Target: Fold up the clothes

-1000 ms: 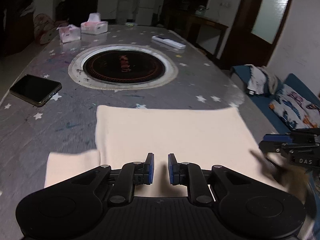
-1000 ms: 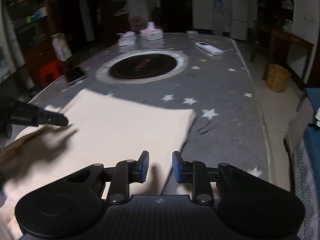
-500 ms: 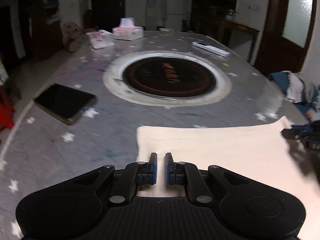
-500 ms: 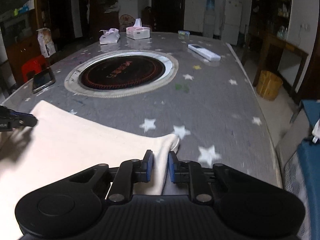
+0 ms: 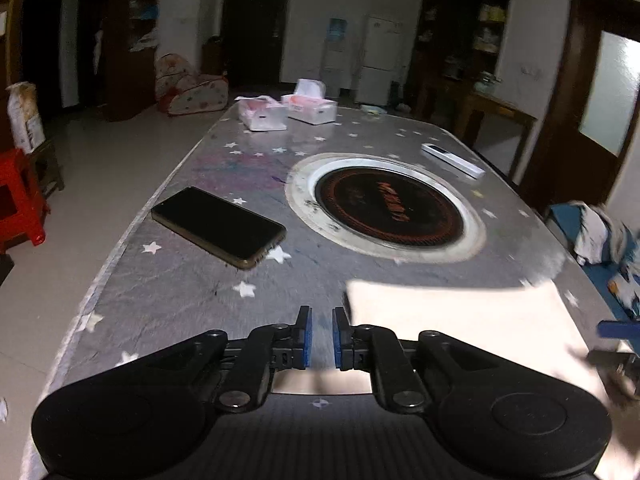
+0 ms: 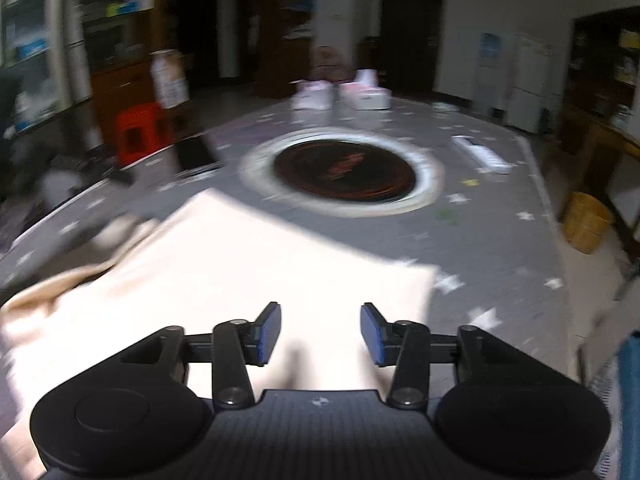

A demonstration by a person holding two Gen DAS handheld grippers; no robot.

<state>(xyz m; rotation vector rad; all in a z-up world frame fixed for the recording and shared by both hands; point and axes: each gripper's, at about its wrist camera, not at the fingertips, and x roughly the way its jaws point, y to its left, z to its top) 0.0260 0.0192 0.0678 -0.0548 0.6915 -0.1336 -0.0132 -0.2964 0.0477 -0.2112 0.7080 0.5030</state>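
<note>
Two grippers: both hover low over a grey, star-printed table (image 5: 168,280) in a dim room.
Surroundings: a black phone (image 5: 219,226) lies at 10 o'clock from the left gripper (image 5: 319,338); a round inset burner (image 5: 386,206) sits at 1 o'clock; two tissue boxes (image 5: 314,108) and a white remote (image 5: 452,160) lie at the far end.
Off the table: a red stool (image 6: 140,132) stands at 10 o'clock in the right view, a wicker basket (image 6: 586,222) at 2 o'clock.
Writing: lettering on the burner is too blurred to read.
Garment: a cream cloth (image 6: 248,276) lies flat on the near table, a rumpled fold at its left edge.
Left jaws: a narrow gap, nothing between them, the cloth's corner just right of them.
Right gripper (image 6: 320,332): jaws spread wide above the cloth, gripping nothing.
</note>
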